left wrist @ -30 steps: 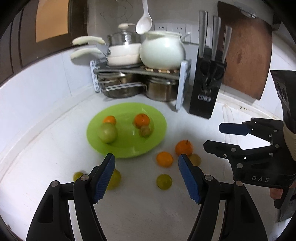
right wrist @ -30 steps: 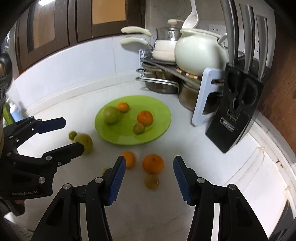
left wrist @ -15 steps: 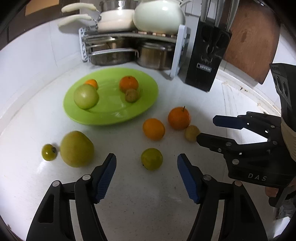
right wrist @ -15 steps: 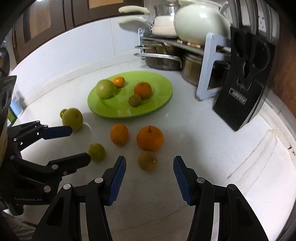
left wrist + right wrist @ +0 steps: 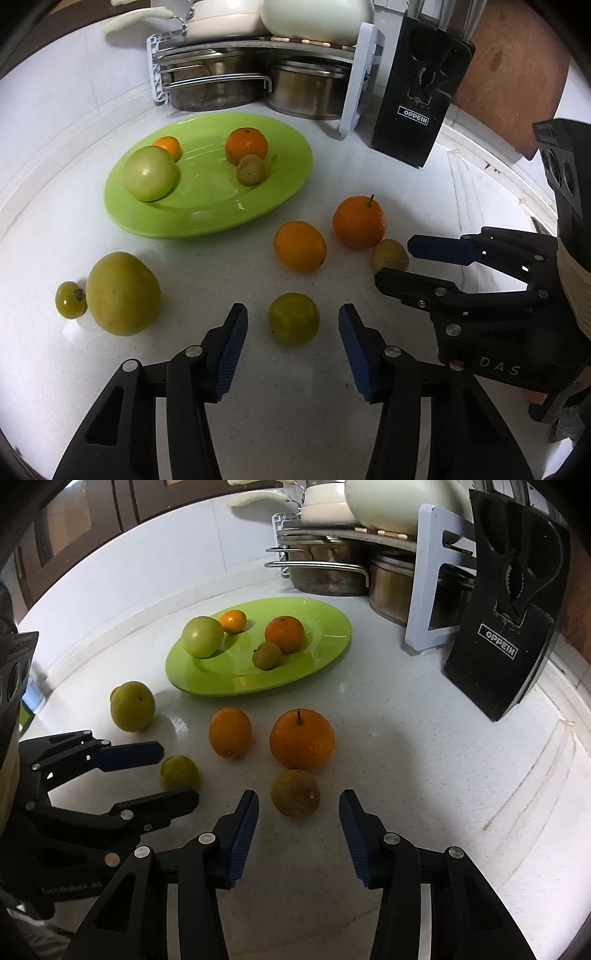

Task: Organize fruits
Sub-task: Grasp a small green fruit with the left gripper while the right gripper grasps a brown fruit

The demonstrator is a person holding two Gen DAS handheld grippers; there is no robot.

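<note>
- Left gripper (image 5: 291,343): jaws closing, pads apart around the small green fruit (image 5: 293,318) on the counter (image 5: 258,424), not yet touching it.
- Right gripper (image 5: 298,825): jaws closing, pads apart around the brown fruit (image 5: 295,793); no contact yet.
- Change: both grippers have come down from a higher approach to straddle their fruits; grasps appear imminent.
- Orientation: both fruits are near-round, with no clear long axis; the brown fruit's stem nub faces near-right.
- Farther: two oranges, then the green plate (image 5: 288,184) holding four fruits, the likely destination.
</note>
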